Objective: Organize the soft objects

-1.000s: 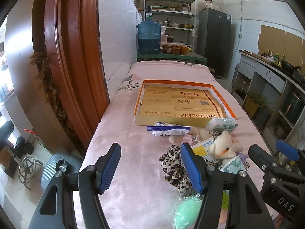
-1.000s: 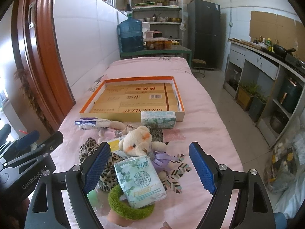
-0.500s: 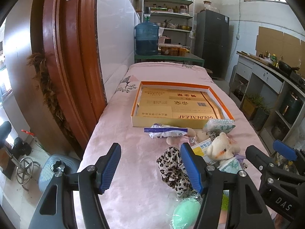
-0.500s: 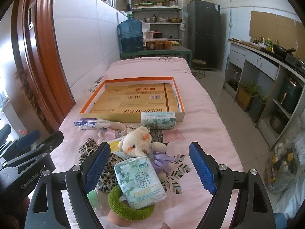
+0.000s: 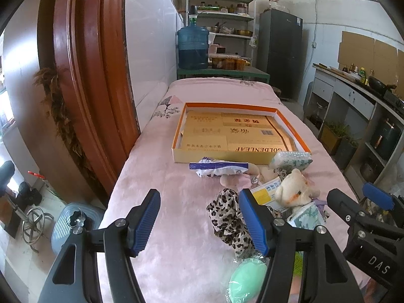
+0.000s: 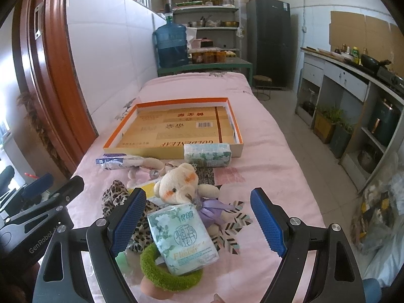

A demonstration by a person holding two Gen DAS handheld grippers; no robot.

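Note:
A heap of soft things lies on the pink blanket: a cream teddy bear, a leopard-print cloth, a tissue pack resting on a green fuzzy ring, a second tissue pack, a blue-white wrapper and a mint green pad. An open orange-rimmed cardboard box lies behind them. My left gripper is open and empty, left of the heap. My right gripper is open and empty, its fingers either side of the near tissue pack.
A wooden door frame and tiled wall run along the left. A blue water jug, shelves and a dark fridge stand beyond the bed. A kitchen counter lines the right. A ribbed bin stands on the floor.
Both grippers have stayed open and empty. The left wrist view has shifted a little, so the box and heap sit slightly further off.

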